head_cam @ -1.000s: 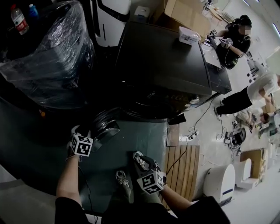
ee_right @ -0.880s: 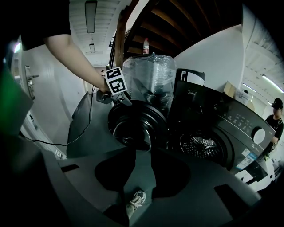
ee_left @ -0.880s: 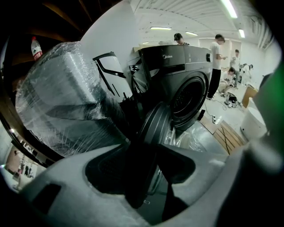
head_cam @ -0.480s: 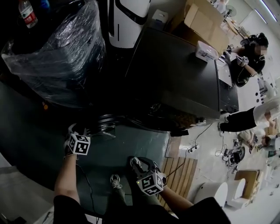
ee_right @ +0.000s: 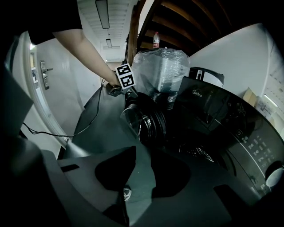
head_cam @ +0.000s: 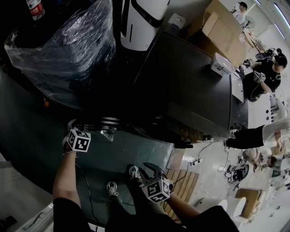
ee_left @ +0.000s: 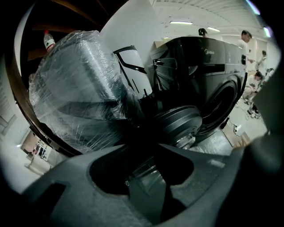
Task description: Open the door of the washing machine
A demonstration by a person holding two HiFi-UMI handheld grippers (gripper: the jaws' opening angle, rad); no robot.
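Door (head_cam: 108, 128) stands swung out from the washer (head_cam: 190, 81) front; your left gripper (head_cam: 74, 128) jaws, just closing a little, stay apart with its rim in the gap; right gripper (head_cam: 146, 169) open, empty.

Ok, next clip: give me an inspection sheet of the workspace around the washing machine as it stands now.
Surface: grey floor mat in front of the washing machine; wooden pallet beside it.
Job's things: door already swung open.
Clutter: plastic-wrapped appliance, bottle, cardboard box, small white box on the machine's top.
Grippers: left gripper beside the door, jaws apart, just been closing somewhat, nothing gripped; right gripper open, empty, over the mat.
Cables: power strip with cords on the floor; cable trailing from the left gripper.
Surroundings: white appliance; people at right.
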